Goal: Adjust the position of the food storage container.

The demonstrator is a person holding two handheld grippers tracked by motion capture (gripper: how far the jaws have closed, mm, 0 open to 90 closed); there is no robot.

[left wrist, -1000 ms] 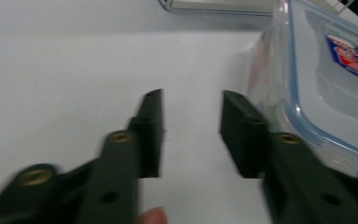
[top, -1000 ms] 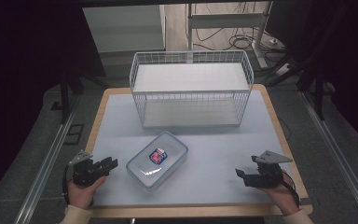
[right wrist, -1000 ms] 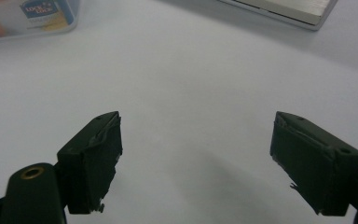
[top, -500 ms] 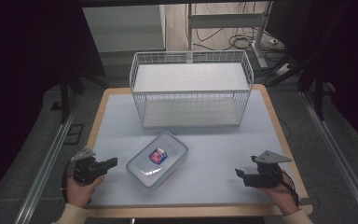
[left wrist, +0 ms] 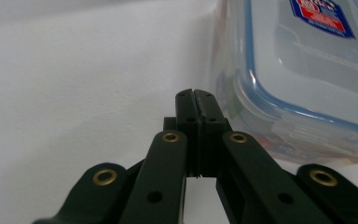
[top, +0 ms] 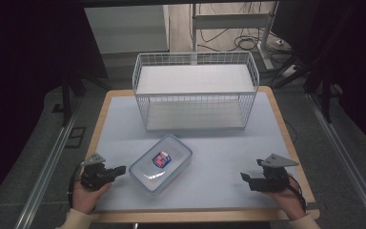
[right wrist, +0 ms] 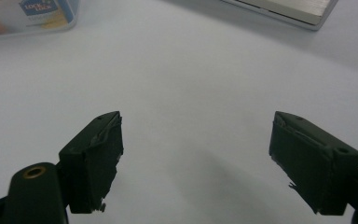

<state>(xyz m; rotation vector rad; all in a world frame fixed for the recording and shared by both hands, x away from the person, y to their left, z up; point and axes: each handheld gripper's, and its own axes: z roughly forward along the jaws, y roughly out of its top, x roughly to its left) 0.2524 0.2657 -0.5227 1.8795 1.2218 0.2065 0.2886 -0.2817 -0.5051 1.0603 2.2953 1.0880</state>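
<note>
The clear rectangular plastic container with a blue-rimmed snap lid and a red-and-blue label (top: 161, 163) lies flat on the pale surface (top: 228, 152), turned on a slant, at about 7 o'clock from the surface's middle and well apart from the white wire basket (top: 195, 90) that stands at 12 o'clock near the far edge. Its lid is on, and nothing in the pictures shows it lifted or gripped.

The left tongs (top: 119, 170) sit just beside the container's near-left corner, at roughly 9 o'clock of it. Their jaws have just been closing and now meet flat against each other with nothing between them; in the left gripper view the left tongs' tips (left wrist: 196, 100) point along the container's side wall (left wrist: 279, 121), close to it, though I cannot tell whether they touch. The right tongs (top: 245, 178) rest at about 4 o'clock on the surface, well apart from the container, jaws spread wide over bare surface, as the right gripper view shows (right wrist: 196, 140).

By my reading the work has barely begun: the container is approached but not held, moved or opened. Whatever is to be done with it, perhaps nudging it with the closed tips, taking hold or carrying it toward the basket, is all still ahead.
</note>
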